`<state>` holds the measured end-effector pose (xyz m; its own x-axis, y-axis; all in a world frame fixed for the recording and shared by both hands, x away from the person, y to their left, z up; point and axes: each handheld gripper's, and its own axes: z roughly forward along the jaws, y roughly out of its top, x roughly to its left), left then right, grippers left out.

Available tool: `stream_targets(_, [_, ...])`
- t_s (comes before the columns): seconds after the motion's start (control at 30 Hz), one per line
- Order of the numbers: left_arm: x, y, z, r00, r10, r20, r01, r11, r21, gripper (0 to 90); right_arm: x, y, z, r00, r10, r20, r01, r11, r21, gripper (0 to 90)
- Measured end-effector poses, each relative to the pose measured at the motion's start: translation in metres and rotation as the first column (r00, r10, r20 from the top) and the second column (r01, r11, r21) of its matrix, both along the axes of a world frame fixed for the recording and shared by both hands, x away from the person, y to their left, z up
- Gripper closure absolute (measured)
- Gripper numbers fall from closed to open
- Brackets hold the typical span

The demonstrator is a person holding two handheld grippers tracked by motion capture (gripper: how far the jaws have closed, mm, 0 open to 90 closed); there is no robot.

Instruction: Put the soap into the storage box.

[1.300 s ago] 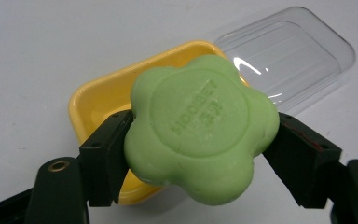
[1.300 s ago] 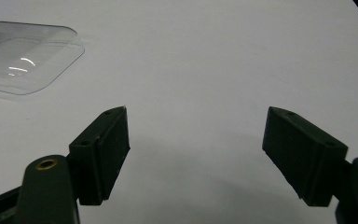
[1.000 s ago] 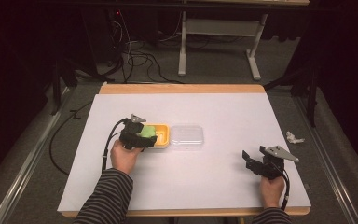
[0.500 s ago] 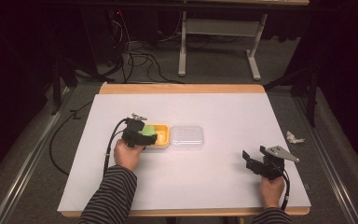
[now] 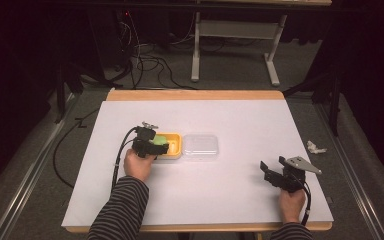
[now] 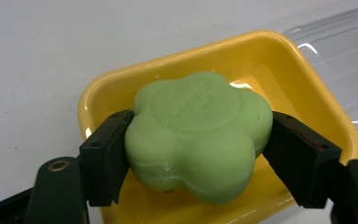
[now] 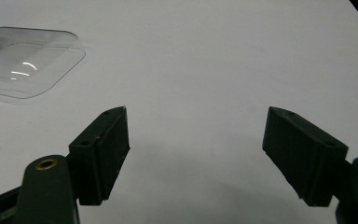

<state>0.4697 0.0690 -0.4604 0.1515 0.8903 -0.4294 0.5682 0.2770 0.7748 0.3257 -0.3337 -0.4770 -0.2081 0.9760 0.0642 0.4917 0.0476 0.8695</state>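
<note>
Soap (image 6: 196,135) is gripped between the pads of the left tool (image 6: 198,154), just over the yellow dish (image 6: 279,60) on the table (image 5: 240,125). Placing or lifting appears in hand. Right tool (image 7: 196,154) is held wide open, empty, well apart; the clear lid (image 5: 200,146) lies beside the dish.

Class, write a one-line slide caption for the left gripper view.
Left tongs grip a green flower-shaped soap over a yellow dish, clear lid alongside.
</note>
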Motion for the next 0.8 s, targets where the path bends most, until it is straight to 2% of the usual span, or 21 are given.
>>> stream_targets(0.37, [-0.001,0.0,-0.001,1.0,-0.003,0.005,0.003,0.9999,0.014,27.2,0.0,0.0,0.0,1.0,0.0,0.0,0.0,1.0,-0.001,23.2])
stream_targets(0.5, [-0.002,0.001,0.006,0.9993,0.007,0.037,-0.006,0.9998,-0.017,27.6,0.0,0.0,0.0,1.0,-0.001,0.001,0.001,1.0,0.0,23.2])
stream_targets(0.67, [-0.005,0.005,0.01,0.9989,0.012,0.046,-0.012,0.9999,-0.007,26.5,0.0,0.0,0.0,1.0,0.003,0.002,-0.003,1.0,-0.006,23.3])
stream_targets(0.8, [-0.008,0.01,0.013,0.9981,0.02,0.059,-0.02,0.9997,-0.016,25.8,0.0,0.0,0.0,1.0,0.002,0.0,-0.002,1.0,-0.005,23.2])
